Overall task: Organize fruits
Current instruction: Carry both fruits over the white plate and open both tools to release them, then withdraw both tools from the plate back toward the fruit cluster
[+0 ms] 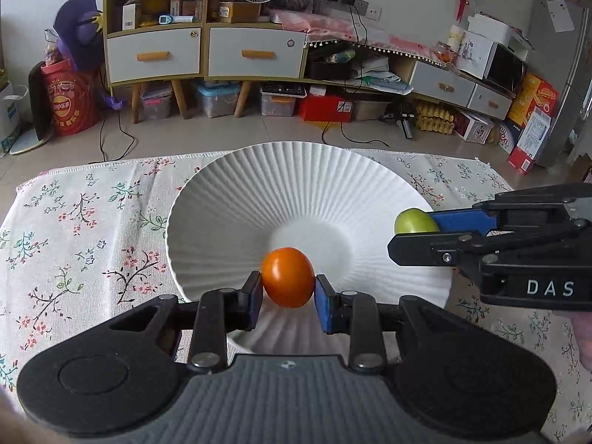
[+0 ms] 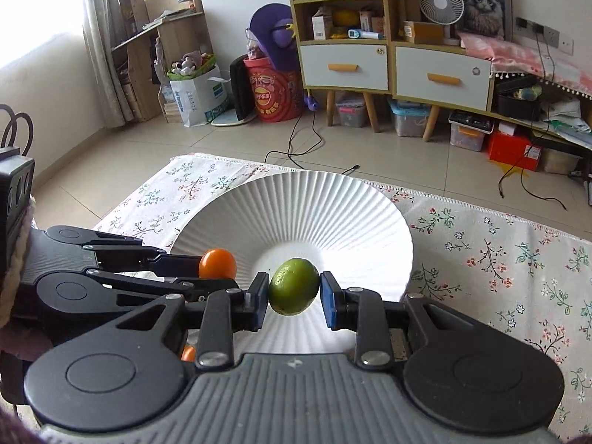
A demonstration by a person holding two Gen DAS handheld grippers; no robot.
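My left gripper (image 1: 288, 290) is shut on a small orange fruit (image 1: 288, 277), held over the near side of a white ribbed plate (image 1: 259, 192). From the right edge of the left wrist view my right gripper (image 1: 414, 233) reaches in, shut on a green lime (image 1: 412, 221) above the plate's right rim. In the right wrist view the lime (image 2: 294, 285) sits pinched between the blue pads of the right gripper (image 2: 294, 292) over the plate (image 2: 314, 207). The left gripper (image 2: 218, 270) with the orange fruit (image 2: 217, 262) shows at the left. Another orange piece (image 2: 188, 353) peeks out below it.
The plate rests on a floral tablecloth (image 1: 92, 229) over a low table whose far edge drops to a tiled floor (image 2: 240, 137). Cables (image 2: 296, 148) lie on the floor. Cabinets (image 1: 207, 51), storage boxes and clutter line the far wall.
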